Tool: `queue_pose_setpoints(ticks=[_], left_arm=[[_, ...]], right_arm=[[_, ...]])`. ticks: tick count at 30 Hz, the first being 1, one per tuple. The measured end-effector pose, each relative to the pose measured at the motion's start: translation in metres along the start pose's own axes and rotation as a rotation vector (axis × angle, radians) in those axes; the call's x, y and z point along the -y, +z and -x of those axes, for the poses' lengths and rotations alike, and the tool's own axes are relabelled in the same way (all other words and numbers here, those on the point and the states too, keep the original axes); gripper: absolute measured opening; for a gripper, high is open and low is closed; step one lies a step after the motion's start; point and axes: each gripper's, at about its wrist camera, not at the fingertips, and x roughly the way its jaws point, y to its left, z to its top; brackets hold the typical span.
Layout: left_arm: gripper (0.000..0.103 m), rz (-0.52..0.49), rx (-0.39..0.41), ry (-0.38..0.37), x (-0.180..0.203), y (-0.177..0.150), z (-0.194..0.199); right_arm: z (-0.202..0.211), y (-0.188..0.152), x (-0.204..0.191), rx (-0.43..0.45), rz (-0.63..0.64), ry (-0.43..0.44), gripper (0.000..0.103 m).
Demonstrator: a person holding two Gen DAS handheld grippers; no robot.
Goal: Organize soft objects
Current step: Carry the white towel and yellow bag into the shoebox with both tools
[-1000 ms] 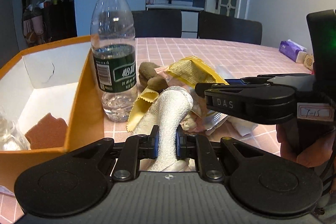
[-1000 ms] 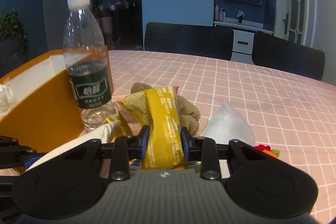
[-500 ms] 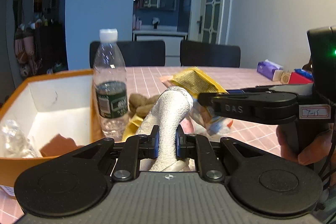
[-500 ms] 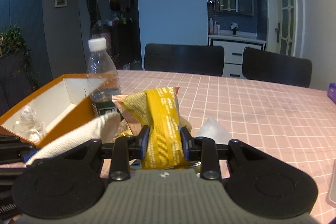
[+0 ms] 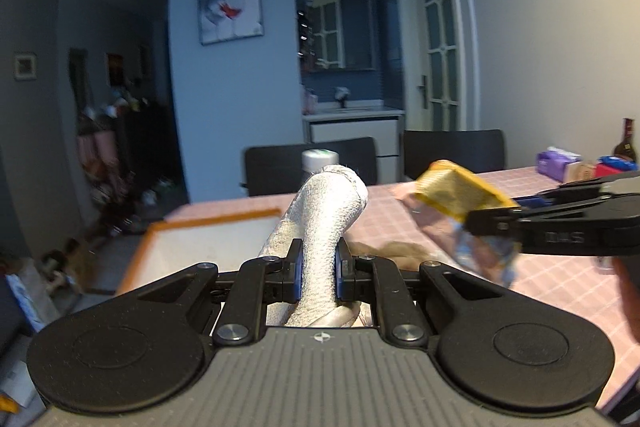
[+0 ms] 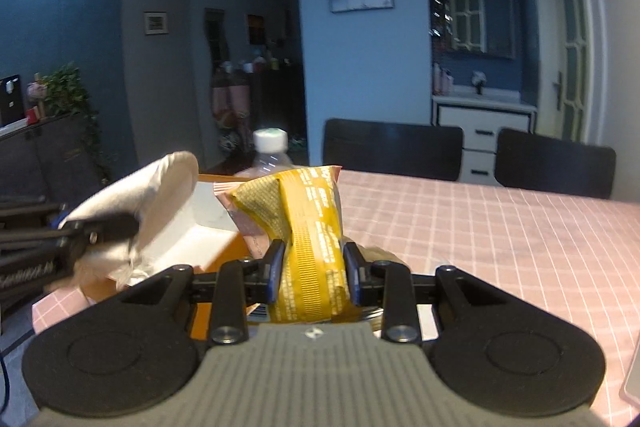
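Note:
My left gripper point(image 5: 318, 269) is shut on a rolled white towel point(image 5: 326, 217) and holds it up above the table, near the orange box point(image 5: 224, 223). My right gripper point(image 6: 314, 273) is shut on a yellow snack packet point(image 6: 308, 223), also lifted. In the left wrist view the packet point(image 5: 460, 195) and the right gripper's fingers point(image 5: 560, 223) are to the right of the towel. In the right wrist view the towel point(image 6: 148, 187) and the left gripper are at the left, over the box point(image 6: 208, 247). A brown plush toy point(image 5: 400, 251) lies on the table below.
A water bottle point(image 6: 270, 155) stands beside the box; only its cap point(image 5: 320, 159) shows past the towel. Pink checked tablecloth point(image 6: 500, 239) covers the table. Black chairs point(image 6: 552, 163) stand at the far side. Tissue packs and small boxes point(image 5: 560, 163) sit far right.
Both grippers have risen well above the table with the towel and the packet. The bottle, box and plush toy have dropped low in both views.

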Motion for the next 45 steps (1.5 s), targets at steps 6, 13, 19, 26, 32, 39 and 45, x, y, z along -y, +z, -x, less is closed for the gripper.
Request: queue_pose_setpoints(ticks=[6, 13, 19, 26, 32, 39, 45], left_arm=[[0.016, -0.058, 0.015, 0.082, -0.023, 0.007, -0.008], [0.016, -0.116, -0.01, 0.119, -0.05, 0.012, -0.031], [0.016, -0.128, -0.086, 0.088, -0.079, 0.009, -0.064], [0.016, -0.123, -0.219, 0.018, -0.114, -0.004, -0.106], [0.016, -0.18, -0.288, -0.046, -0.123, -0.018, -0.139], [0.016, -0.233, -0.405, -0.097, -0.129, -0.028, -0.175], [0.024, -0.246, -0.451, -0.107, -0.126, -0.031, -0.185]], right_arm=[[-0.013, 0.018, -0.032, -0.014, 0.064, 0.079, 0.031], [-0.06, 0.035, -0.076, -0.083, 0.136, 0.141, 0.031], [-0.118, 0.046, -0.107, -0.169, 0.189, 0.146, 0.031], [-0.19, 0.047, -0.138, -0.283, 0.285, 0.121, 0.031], [-0.246, 0.035, -0.153, -0.372, 0.394, 0.064, 0.031], [-0.279, 0.03, -0.147, -0.472, 0.424, 0.056, 0.031], [-0.291, 0.031, -0.154, -0.494, 0.472, 0.044, 0.031]])
